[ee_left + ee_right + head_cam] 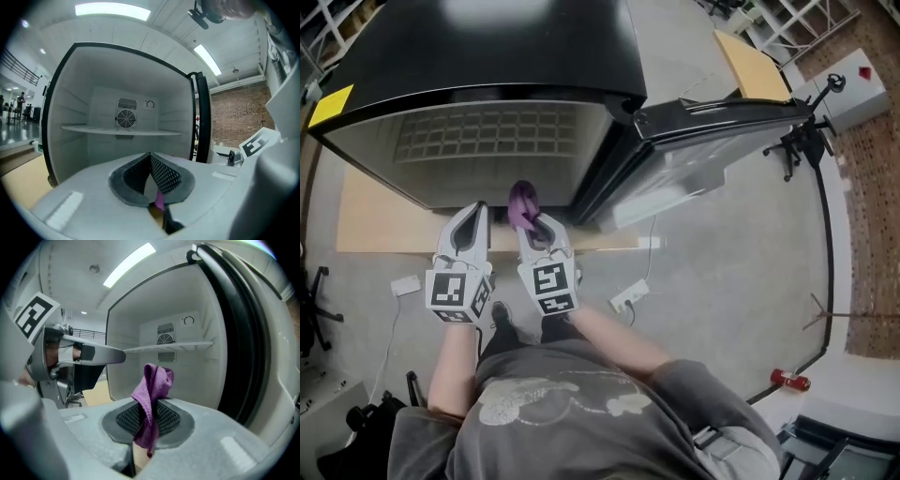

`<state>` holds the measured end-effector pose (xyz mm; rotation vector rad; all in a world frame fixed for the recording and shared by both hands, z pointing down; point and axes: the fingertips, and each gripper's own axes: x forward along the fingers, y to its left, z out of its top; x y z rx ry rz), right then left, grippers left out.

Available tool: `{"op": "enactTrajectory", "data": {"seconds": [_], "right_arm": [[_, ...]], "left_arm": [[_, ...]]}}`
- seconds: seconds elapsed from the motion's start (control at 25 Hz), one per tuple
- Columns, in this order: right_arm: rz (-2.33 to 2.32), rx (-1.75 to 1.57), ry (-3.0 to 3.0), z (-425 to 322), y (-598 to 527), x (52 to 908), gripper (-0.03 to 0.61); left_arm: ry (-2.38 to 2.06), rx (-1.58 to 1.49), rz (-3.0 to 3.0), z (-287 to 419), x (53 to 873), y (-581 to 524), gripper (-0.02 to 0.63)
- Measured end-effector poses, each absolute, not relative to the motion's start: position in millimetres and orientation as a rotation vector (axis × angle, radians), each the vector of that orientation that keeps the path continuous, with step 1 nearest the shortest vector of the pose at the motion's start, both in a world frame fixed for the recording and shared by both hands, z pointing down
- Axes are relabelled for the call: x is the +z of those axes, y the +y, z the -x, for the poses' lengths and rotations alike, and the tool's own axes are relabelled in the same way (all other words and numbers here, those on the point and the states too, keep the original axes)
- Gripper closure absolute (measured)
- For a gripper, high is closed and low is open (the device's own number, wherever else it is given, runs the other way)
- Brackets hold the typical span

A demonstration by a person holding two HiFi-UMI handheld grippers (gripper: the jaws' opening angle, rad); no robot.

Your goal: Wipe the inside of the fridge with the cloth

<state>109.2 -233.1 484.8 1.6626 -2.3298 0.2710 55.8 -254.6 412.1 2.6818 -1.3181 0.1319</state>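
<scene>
Both forearms reach forward side by side, holding the left claw [476, 212] and right claw [149, 417] before the open fridge [487, 141], its door [712, 141] swung right. The left claw's jaws are together, with nothing between them. The right claw is clamped on the purple cloth [152, 383]. The cloth stands upright between the pads, its bunched end poking past the tips toward the fridge shelf [171, 347] and its tail hanging below.

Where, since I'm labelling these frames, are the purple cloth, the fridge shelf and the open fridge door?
purple cloth [151, 394]: right gripper view, on its hanging middle fold.
fridge shelf [93, 129]: left gripper view, on its front edge.
fridge door [712, 164]: head view, on its pale inner lining.
</scene>
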Motion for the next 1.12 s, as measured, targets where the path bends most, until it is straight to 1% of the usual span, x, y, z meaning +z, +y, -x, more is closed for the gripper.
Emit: {"op": "enactTrajectory", "data": {"seconds": [0.12, 0.28, 0.64, 0.8, 0.92, 1.12], "right_arm": [[-1.671, 0.294, -2.315, -104, -219, 490, 0.537], [-1.753, 0.277, -2.264, -99, -200, 488, 0.537], [-2.030, 0.182, -2.114, -68, -119, 464, 0.537], [-2.083, 0.225, -2.018, -55, -64, 477, 0.537], [-2.103, 0.246, -1.946, -55, -28, 479, 0.537], [-2.116, 0.297, -1.877, -55, 8, 487, 0.537]], "left_arm": [[-1.305, 0.124, -2.714, -51, 405, -239, 0.595], [-1.301, 0.084, -2.734, -27, 401, -215, 0.595], [-1.269, 0.045, -2.765, 77, 398, -124, 0.595], [-1.222, 0.059, -2.755, 119, 408, -83, 0.595], [-1.182, 0.074, -2.726, 131, 419, -65, 0.595], [-1.120, 0.090, -2.742, 128, 423, -42, 0.595]]}}
